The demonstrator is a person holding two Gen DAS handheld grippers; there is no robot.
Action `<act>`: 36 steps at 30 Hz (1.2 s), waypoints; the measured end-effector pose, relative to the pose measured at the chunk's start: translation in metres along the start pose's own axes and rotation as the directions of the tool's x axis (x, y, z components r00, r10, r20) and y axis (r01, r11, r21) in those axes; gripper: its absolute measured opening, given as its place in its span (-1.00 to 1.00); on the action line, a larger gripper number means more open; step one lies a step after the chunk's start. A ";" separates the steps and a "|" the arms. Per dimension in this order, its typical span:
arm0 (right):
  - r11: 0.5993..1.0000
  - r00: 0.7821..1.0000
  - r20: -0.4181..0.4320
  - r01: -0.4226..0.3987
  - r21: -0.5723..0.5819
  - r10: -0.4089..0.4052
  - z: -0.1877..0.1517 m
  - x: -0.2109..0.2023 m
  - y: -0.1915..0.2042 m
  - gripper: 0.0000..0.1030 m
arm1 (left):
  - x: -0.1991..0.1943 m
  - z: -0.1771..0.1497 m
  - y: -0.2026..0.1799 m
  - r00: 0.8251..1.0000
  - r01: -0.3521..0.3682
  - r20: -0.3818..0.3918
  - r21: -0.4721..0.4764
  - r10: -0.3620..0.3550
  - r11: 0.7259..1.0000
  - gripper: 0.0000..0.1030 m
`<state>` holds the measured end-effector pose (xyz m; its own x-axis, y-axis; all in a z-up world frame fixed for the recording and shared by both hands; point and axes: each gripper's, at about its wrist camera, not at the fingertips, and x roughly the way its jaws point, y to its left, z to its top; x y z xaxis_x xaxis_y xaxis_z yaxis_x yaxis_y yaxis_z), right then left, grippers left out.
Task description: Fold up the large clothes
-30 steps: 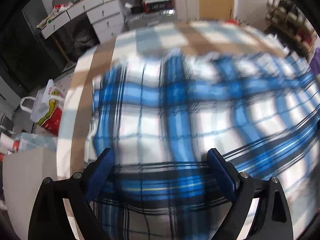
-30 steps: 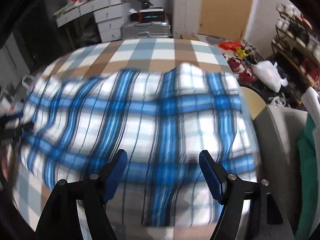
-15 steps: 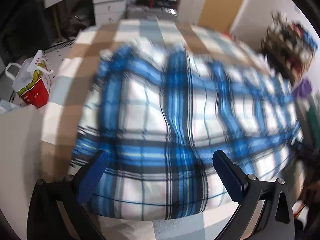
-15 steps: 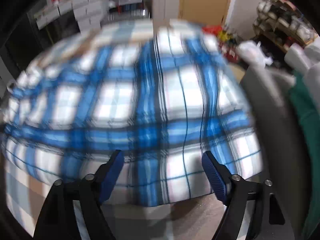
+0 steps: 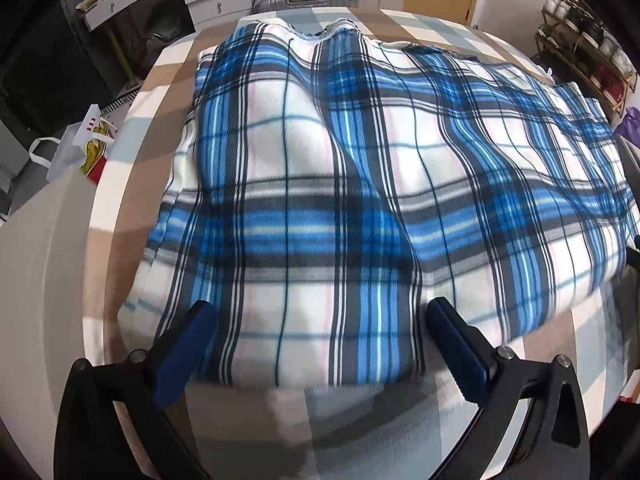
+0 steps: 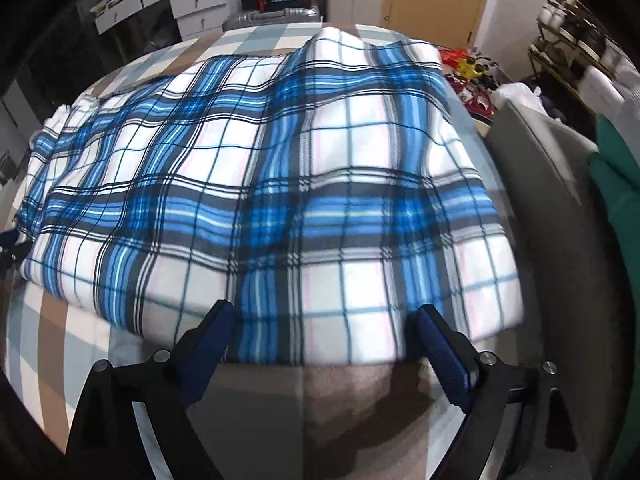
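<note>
Blue-and-white plaid fleece garment lies spread over the checked brown, grey-blue and white tablecloth, w/ its near edge doubled over into a thick rounded fold running along the tabletop's near edge. Far edge reaches close to the far side of the table; one far corner shows a bit of pale trim, poss. a collar or hem, can't say which.

My left tongs stand wide apart, blue pads either side of the near fold, nothing pinched between them. My right tongs same story: spread, straddling the near fold toward the right end, no cloth gripped. Both sit just above the fold's edge, close to touching; whether the pads brush the fleece I can't tell.

Progress, as I read it: at least one fold is in, since the near edge shows a doubled roll rather than a raw hem, and the piece looks layered. It's still big tho, covering most of the tabletop, and the surface is lumpy w/ ridges across the middle. So prob. early-to-mid. Left to do: smooth the bumps, then fold again across the width, maybe twice, to get a compact stack. Right side edge hangs near the table's right edge beside a grey chair back.
</note>
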<state>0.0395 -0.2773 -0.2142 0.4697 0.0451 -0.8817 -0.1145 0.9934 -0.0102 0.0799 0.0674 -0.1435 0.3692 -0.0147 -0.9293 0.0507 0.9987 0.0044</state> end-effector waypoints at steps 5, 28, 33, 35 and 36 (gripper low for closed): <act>0.991 0.993 0.084 -0.088 0.097 0.080 -0.010 -0.033 -0.026 0.58 | -0.032 0.004 0.026 0.983 -0.083 0.161 -0.041 0.088 0.996 0.97; 1.000 1.000 0.000 0.009 0.020 -0.009 0.066 -0.003 -0.074 -0.04 | 0.005 0.026 0.062 0.999 0.037 0.021 -0.038 -0.036 0.999 -0.16; 0.999 0.998 0.054 0.027 -0.021 -0.026 0.052 -0.009 -0.063 -0.79 | 0.000 0.014 0.050 0.999 0.004 0.036 -0.028 -0.003 1.000 -0.44; 0.995 0.994 0.085 0.069 -0.072 -0.063 0.038 -0.016 -0.053 -0.83 | -0.005 0.007 0.044 0.999 -0.023 0.030 -0.029 0.024 0.999 -0.55; 0.993 0.993 0.092 0.081 -0.085 -0.073 0.036 -0.018 -0.051 -0.85 | -0.005 0.005 0.042 0.999 -0.035 0.031 -0.021 0.036 0.999 -0.56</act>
<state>0.0685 -0.3255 -0.1812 0.5554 -0.0180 -0.8314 -0.1502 0.9811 -0.1216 0.0851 0.1089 -0.1364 0.3992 0.0198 -0.9166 0.0180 0.9994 0.0294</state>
